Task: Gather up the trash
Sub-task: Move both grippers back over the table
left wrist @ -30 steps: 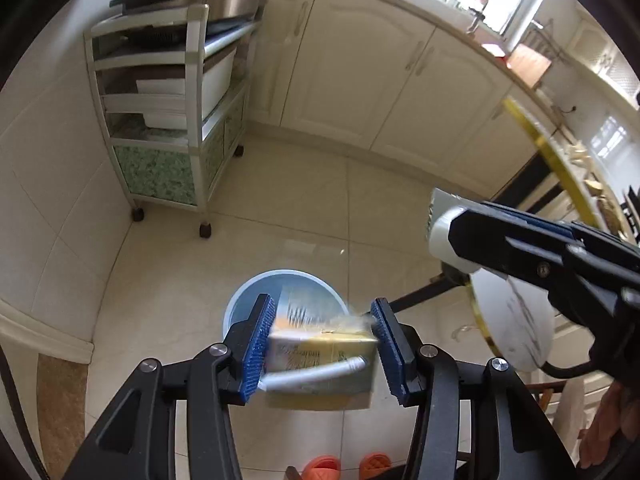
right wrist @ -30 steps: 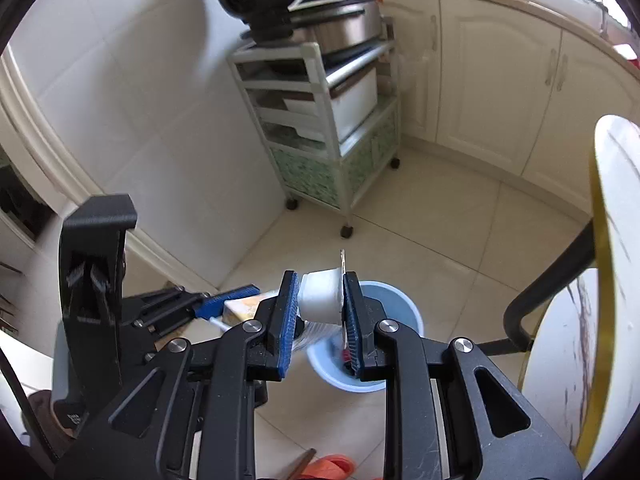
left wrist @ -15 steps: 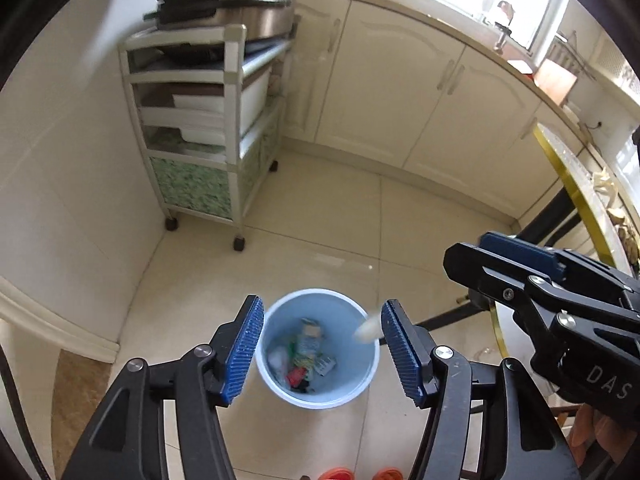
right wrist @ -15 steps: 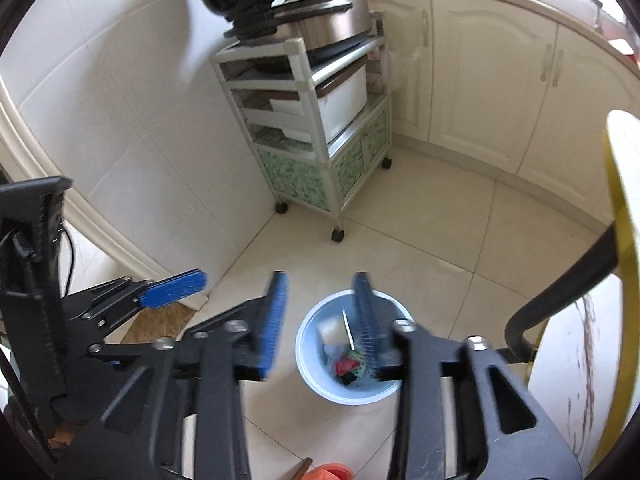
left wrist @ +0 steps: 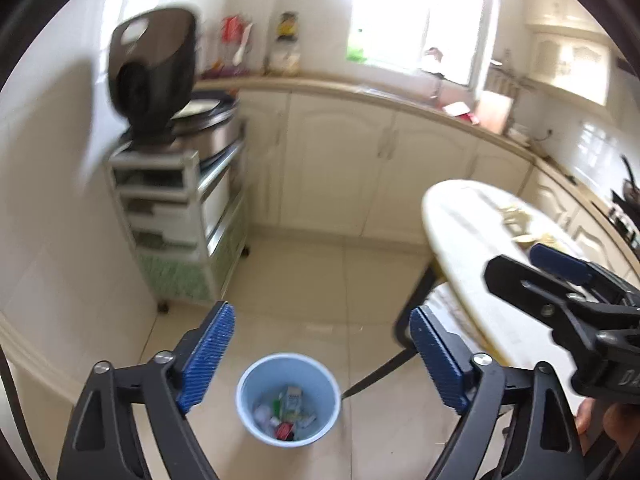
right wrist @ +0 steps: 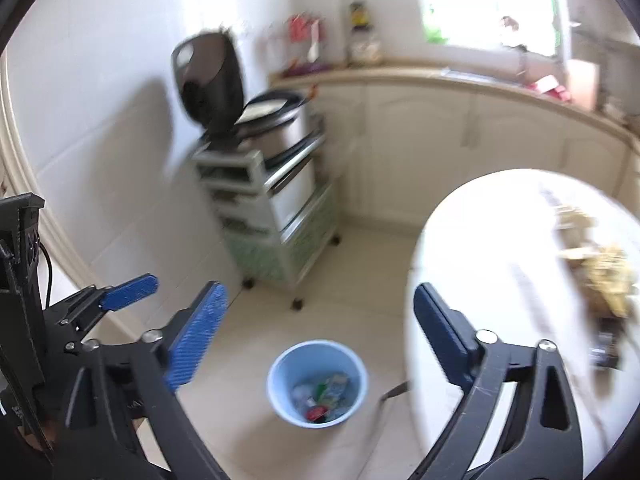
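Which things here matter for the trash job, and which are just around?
Job: blue bin on the floor with trash in it; scraps on the round table; left gripper and right gripper, both open, empty.

Around: trolley, cooker, cabinets.

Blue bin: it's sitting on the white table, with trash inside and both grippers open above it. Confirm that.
Not quite. The blue bin stands on the tiled floor beside the white table, as the left wrist view shows. The trash is inside, and the left gripper and right gripper are open above.

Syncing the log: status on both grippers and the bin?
Left gripper and right gripper open, empty, jaws just opened. Trash lies in blue bin on floor. More scraps on table. Nothing in the way.
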`<state>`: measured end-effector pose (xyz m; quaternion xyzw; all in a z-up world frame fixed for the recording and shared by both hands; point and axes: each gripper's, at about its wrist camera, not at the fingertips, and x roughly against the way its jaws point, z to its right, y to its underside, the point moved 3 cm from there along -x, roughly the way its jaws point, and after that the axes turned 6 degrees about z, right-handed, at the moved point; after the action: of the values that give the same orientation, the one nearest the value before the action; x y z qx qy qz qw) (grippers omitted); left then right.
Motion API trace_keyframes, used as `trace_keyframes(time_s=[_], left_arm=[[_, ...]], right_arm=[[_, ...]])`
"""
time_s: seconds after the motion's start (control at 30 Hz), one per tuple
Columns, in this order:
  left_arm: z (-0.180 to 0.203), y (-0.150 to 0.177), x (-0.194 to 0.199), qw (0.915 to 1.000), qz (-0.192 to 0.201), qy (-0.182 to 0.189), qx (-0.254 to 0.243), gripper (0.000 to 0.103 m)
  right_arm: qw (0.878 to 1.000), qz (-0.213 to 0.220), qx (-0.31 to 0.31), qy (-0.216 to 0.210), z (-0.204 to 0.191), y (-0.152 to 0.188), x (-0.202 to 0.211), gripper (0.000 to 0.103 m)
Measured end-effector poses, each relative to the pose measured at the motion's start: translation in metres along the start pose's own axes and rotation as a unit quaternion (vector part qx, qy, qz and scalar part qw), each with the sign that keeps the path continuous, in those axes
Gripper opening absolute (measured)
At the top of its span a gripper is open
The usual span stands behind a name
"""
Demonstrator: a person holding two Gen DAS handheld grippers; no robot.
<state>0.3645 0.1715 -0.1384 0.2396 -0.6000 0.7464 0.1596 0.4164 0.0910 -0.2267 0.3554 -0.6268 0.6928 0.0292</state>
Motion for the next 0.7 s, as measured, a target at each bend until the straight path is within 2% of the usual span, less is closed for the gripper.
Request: trace_keyframes(time_s=[0.07,0.3,0.47,0.53,0.7], left_arm=[[0.024,0.002,0.013,0.9997,0.009,0.013,-0.017,0.095],[0.12,0.003,0.006,0.994,0.001,0.083,-0.072,0.096],[0.177,-0.002,-0.018,0.9862,-0.025,0.123,-0.108,0.096],[0.201,-0.003,-0.027,0.9836,-0.03,0.125,-0.127,0.096],[0.253,-0.009,-0.065,0.9748,-0.049,0.138,-0.169,0.096]], right_arm=[[1.0,0.017,-0.01,0.017,0.018,-0.004,0.024,0.102],[0.992,0.047,-0.053,0.102,0.117,-0.007,0.102,0.103],[0.984,0.035,-0.072,0.158,0.197,0.006,0.14,0.103],[0.979,0.026,-0.084,0.184,0.229,0.014,0.15,0.103],[0.969,-0.005,-0.132,0.208,0.297,0.035,0.152,0.103]])
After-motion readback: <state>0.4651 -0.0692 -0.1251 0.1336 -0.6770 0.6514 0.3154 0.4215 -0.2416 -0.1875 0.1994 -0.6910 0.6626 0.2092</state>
